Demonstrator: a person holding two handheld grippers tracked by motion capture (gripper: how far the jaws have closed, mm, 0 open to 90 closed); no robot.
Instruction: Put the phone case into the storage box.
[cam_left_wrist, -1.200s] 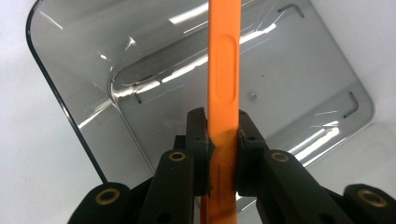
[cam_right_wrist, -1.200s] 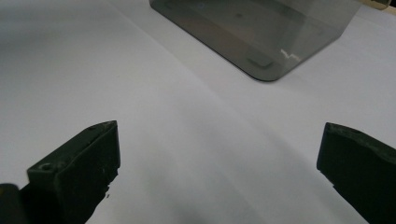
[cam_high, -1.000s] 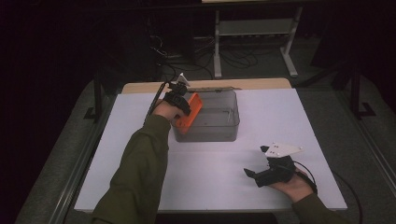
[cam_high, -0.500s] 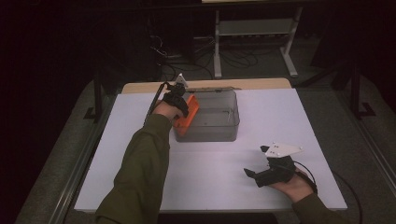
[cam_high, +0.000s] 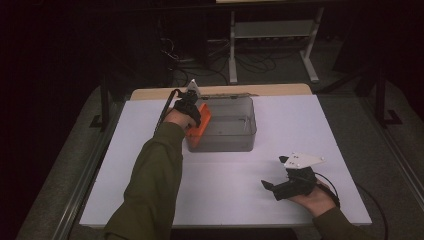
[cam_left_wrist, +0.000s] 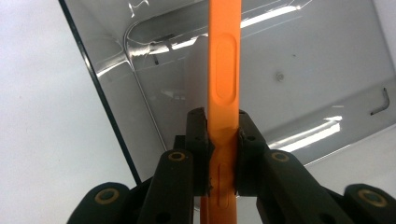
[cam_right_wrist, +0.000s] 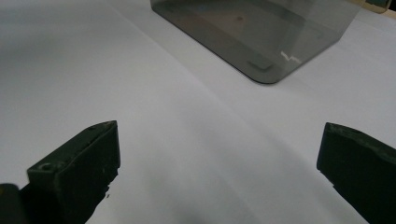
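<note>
A flat orange plastic piece (cam_high: 199, 127) is held on edge over the left end of a clear grey bin (cam_high: 235, 140). My left gripper (cam_high: 194, 114) is shut on it. In the left gripper view the orange piece (cam_left_wrist: 224, 84) runs straight up between the two black jaws of the left gripper (cam_left_wrist: 223, 140), with the bin (cam_left_wrist: 303, 60) below it. A small hex key (cam_left_wrist: 380, 101) lies on the bin floor. My right gripper (cam_high: 272, 189) rests open near the table's front right. In the right gripper view its jaws stand wide apart over bare table, right gripper (cam_right_wrist: 219, 154), bin corner (cam_right_wrist: 261, 37) ahead.
The white table (cam_high: 125, 175) has a wooden strip (cam_high: 280, 90) along its far edge. Behind it stand a metal shelf frame (cam_high: 272, 35) and cables on the dark floor. A black cable (cam_high: 165, 107) trails from the left gripper.
The left gripper and the orange piece have shifted slightly toward the bin's left end. The right gripper has stayed still.
</note>
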